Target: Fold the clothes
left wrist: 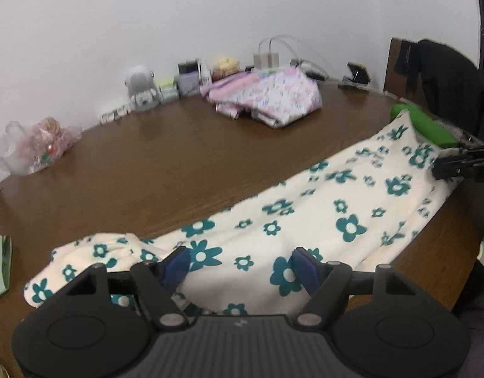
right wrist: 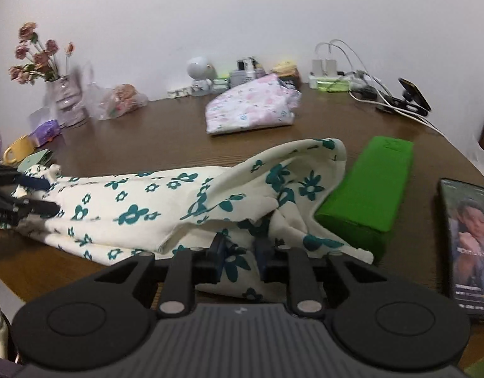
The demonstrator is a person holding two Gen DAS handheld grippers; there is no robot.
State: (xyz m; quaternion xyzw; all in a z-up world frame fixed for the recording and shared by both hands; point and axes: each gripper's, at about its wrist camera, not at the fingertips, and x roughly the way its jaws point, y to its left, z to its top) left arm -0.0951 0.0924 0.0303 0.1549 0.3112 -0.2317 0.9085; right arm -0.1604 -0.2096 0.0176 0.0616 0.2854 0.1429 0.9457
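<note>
left gripper (left wrist: pixel 240 266): fingers spread wide apart, cloth lying between the pads but not pinched, as far as i can see.
right gripper (right wrist: pixel 240 250): fingers drawn close on a bunch of the garment's near edge; i read it as clamped on the cloth.
floral garment (left wrist: pixel 304 217): cream with teal flowers, stretched as a long band along the near edge of the table (left wrist: pixel 179 157), one gripper at each end, i judge so that it can be pulled flat.
lifted flap (right wrist: pixel 282 170): at my right end a layer stands up and curls over, so the cloth is not flat there.
green box (right wrist: pixel 371 186): just beside that end, touching the fabric.
phone (right wrist: pixel 470 245): screen lit, right of the box.
pink garment (right wrist: pixel 251 108): lies folded further back, apart from my work.
stage: long fold looks made; i cannot tell more.
</note>
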